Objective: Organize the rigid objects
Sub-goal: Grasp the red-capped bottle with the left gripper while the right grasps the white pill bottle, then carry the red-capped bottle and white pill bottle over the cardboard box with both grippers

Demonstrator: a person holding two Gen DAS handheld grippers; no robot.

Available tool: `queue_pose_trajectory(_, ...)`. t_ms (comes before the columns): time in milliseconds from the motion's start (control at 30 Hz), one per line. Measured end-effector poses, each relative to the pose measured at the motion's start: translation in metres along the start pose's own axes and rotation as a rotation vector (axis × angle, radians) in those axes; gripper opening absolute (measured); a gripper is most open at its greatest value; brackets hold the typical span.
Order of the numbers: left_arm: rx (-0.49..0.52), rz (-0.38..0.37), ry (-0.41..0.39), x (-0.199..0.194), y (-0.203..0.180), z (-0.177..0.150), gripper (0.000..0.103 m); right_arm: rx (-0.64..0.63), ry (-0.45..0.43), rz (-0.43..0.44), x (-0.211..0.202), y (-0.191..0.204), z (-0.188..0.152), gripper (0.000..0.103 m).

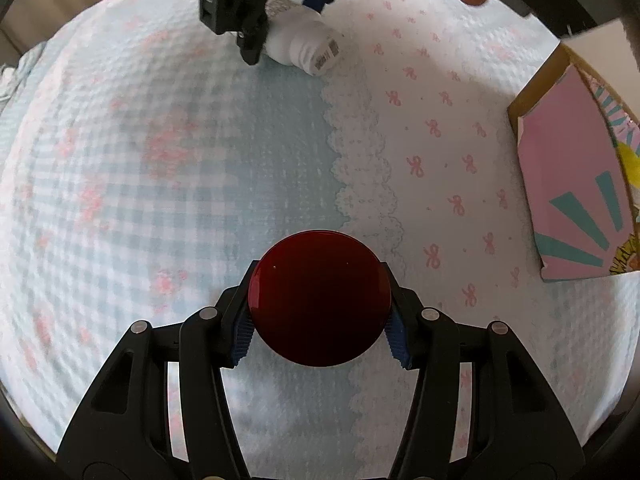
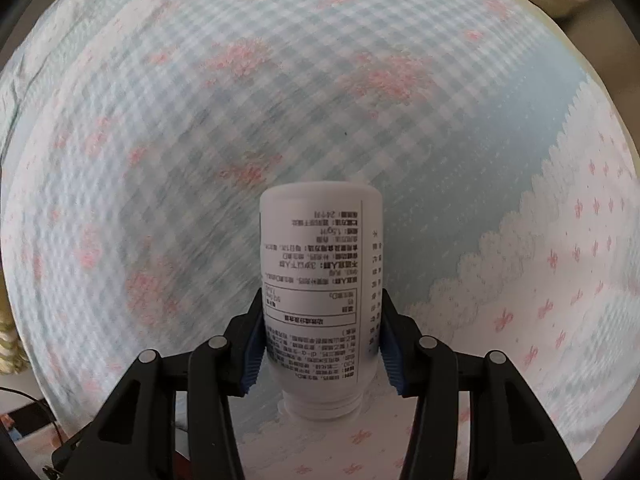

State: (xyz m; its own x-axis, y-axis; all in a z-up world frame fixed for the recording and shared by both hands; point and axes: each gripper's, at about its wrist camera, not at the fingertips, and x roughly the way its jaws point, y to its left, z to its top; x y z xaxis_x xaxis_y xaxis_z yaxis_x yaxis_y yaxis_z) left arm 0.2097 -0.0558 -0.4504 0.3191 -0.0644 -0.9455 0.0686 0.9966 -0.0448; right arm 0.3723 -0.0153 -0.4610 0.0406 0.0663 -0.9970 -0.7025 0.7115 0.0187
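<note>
My left gripper [image 1: 320,332] is shut on a dark red round lid or disc [image 1: 319,298], held above the bedspread near the bottom centre of the left wrist view. My right gripper [image 2: 320,354] is shut on a white plastic bottle [image 2: 320,280] with a printed label, its neck pointing toward the camera. In the left wrist view the same bottle [image 1: 304,44] and the right gripper [image 1: 286,24] show at the top centre, just above the cloth, with the person's hand behind.
A bedspread [image 1: 160,160] with blue gingham, pink flowers and a white panel with pink bows covers the surface. A pink and teal cardboard box [image 1: 576,184] lies open at the right edge. The bed's edge runs along the far left.
</note>
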Motion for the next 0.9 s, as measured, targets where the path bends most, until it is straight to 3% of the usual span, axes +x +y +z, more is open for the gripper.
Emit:
queue_pose_trajectory(267, -0.045, 0.009, -0.060, -0.047, 0.010, -0.005, 0.051, 0.029, -0.078, 0.032, -0.051, 0.008, -0.026, 0.046)
queue_pose_trajectory(567, -0.055, -0.016, -0.143, -0.134, -0.006, 0.008, 0.051, 0.147, -0.203, 0.069, -0.136, -0.004, -0.081, 0.046)
queue_pose_trajectory(900, -0.018, -0.101, -0.216, -0.217, -0.058, 0.029, 0.051, 0.389, -0.304, 0.065, -0.225, -0.014, -0.215, 0.046)
